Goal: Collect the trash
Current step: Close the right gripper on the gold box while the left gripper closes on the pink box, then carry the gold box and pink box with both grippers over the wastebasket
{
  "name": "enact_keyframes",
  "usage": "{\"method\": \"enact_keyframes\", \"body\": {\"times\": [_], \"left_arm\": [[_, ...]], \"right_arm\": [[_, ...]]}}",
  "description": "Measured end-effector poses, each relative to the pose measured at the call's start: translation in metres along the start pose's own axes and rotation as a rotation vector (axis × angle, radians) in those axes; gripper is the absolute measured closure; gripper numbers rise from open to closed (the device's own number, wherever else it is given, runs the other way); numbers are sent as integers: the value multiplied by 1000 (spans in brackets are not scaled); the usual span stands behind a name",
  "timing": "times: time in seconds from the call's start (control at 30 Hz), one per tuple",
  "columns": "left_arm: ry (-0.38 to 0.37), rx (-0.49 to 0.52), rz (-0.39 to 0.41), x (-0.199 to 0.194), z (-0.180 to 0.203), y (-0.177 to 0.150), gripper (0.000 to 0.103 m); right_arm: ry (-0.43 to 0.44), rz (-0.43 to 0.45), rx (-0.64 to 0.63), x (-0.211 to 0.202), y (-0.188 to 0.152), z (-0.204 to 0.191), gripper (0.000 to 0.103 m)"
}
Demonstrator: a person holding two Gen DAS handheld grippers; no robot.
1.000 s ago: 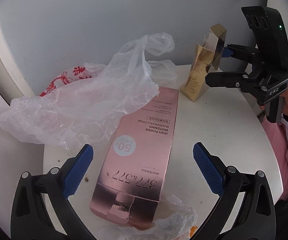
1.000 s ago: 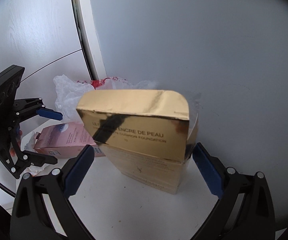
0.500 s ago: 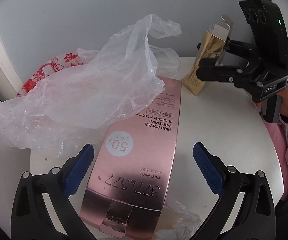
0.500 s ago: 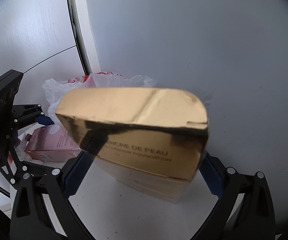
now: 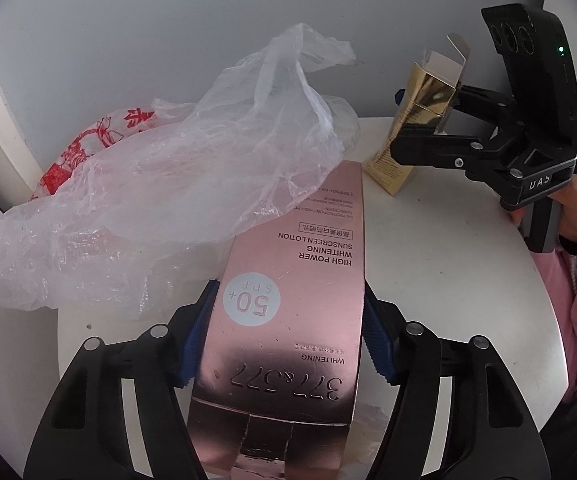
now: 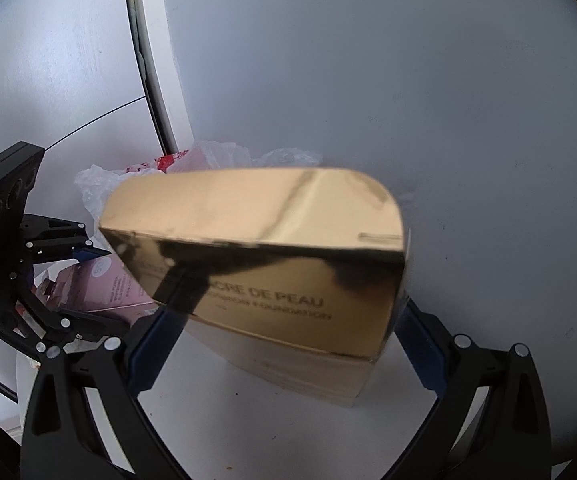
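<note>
Early stage of collection: the left gripper point(image 5: 284, 336) is closing on the pink carton point(image 5: 288, 304) lying on the white table point(image 5: 448, 280), the right gripper point(image 6: 284, 344) closing around the upright gold carton point(image 6: 272, 264), plastic bags point(image 5: 176, 184) uncollected.

Soft, even daylight fills both views, with only faint shadows on the tabletop point(image 5: 440, 264). The gold box point(image 6: 272, 280) shows mirror glare and slight blur up close, its lettering smeared. Fisheye distortion bends the edges, and dark vignetting rounds every corner.
</note>
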State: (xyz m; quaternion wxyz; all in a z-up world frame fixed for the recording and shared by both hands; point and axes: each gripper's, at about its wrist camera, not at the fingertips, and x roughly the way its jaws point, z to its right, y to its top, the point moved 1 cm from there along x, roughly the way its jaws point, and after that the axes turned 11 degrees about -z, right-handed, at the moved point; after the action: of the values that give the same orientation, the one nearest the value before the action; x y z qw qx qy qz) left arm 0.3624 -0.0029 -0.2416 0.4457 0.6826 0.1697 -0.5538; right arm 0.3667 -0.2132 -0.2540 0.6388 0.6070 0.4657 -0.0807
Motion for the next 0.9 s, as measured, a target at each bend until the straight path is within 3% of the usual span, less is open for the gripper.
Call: {"method": "enact_keyframes", "body": {"times": [0.4,0.9], "left_arm": [[3,2,31,-8,16,8,45],[19,30,107,-65,39,8,45]], "right_arm": [[20,48,18,-25,-4,9,16],[15,106,20,-87,-17,10,16]]}}
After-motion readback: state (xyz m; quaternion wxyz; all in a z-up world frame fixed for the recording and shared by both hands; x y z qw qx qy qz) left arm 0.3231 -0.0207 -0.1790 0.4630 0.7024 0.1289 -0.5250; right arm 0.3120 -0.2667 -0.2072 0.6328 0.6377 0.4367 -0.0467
